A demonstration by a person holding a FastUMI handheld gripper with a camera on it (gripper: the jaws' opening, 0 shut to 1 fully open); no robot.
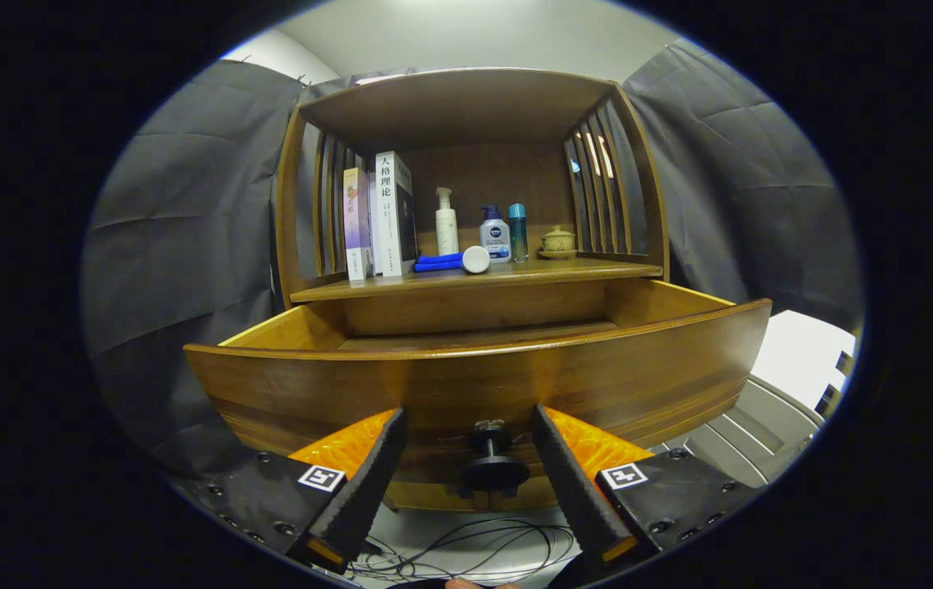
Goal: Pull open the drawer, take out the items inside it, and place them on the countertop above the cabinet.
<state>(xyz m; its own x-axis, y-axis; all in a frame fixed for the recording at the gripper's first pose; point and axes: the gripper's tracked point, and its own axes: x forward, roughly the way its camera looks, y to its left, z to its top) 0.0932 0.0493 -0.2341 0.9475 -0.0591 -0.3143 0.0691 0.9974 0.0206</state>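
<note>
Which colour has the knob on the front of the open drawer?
Black. The knob shows clearly in the gripper view, in the gap between the open gripper's fingers, on the brown wooden drawer.

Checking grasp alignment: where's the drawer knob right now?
In the gripper view, the drawer knob sits on the pulled-out drawer front, between the open gripper jaws with a gap on each side, below the shelf holding books and bottles.

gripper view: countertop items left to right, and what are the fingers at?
Two books → blue item lying flat → white pump bottle → white cap → blue-capped bottle → teal bottle → lidded teacup. The gripper is open, its fingers flanking the knob of the drawer.
</note>
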